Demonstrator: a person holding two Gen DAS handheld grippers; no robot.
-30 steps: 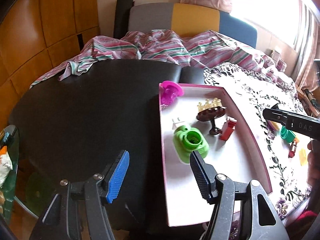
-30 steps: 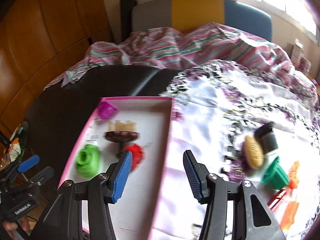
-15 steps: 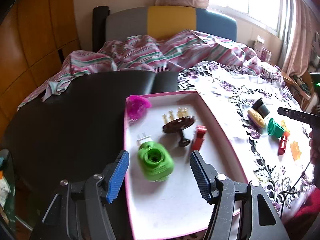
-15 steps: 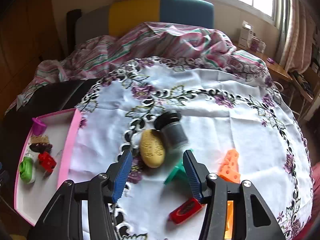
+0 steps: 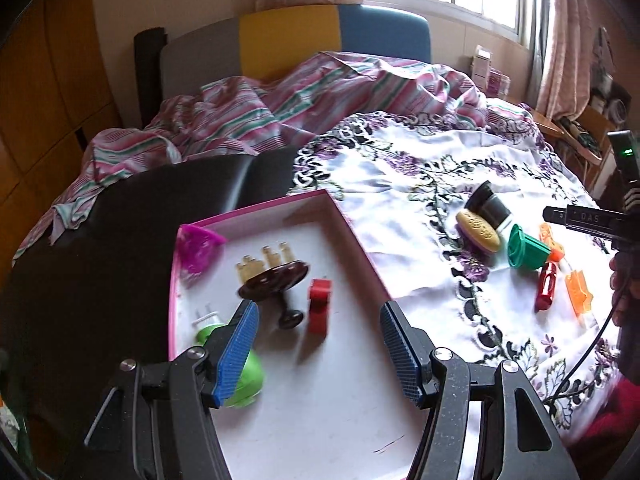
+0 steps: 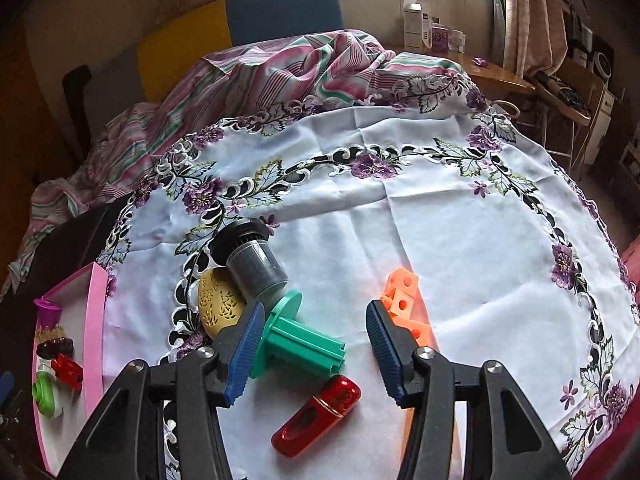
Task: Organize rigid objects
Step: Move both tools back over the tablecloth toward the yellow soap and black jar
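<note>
Right gripper open, empty, above green spool (lower centre); best squared across barrel before closing.

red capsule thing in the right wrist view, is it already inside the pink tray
No, the red capsule lies on the white floral cloth near the green spool, while the pink tray sits apart at the left edge.

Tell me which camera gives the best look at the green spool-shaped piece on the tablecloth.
The right wrist view: the green spool lies large and sharp on its side just ahead of the open right gripper. The left wrist view shows it small and far to the right, among the other loose pieces.
</note>
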